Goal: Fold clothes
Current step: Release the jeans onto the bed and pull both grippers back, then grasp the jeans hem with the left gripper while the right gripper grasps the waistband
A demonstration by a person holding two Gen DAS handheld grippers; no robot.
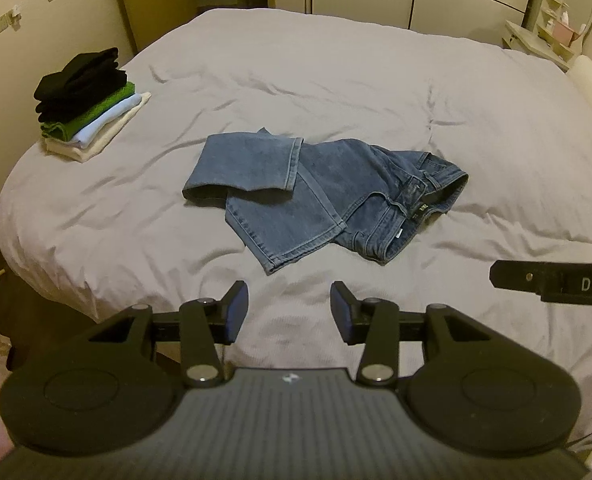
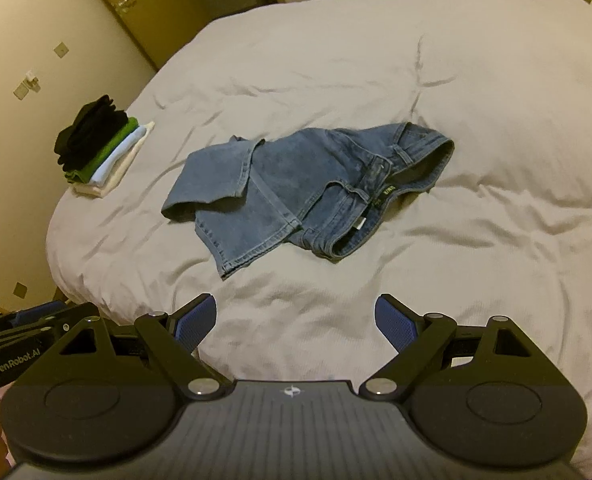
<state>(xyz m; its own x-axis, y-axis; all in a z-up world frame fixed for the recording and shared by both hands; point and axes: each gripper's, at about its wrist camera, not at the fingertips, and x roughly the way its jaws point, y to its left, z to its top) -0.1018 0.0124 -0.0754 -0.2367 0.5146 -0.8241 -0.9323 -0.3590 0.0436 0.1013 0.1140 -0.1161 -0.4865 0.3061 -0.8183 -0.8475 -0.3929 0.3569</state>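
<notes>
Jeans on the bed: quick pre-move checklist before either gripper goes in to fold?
1. left gripper open and holding nothing: ok.
2. right gripper open and holding nothing: ok.
3. jeans fully in view and unobstructed in both wrist views: ok.
4. Jeans laid flat for folding: not ok; the legs are doubled back and crossed, and the waistband gapes open.
5. folded stack apart from the jeans, at the bed's far left edge: ok.
6. bed cover smooth under the jeans: not ok, wrinkled.
</notes>
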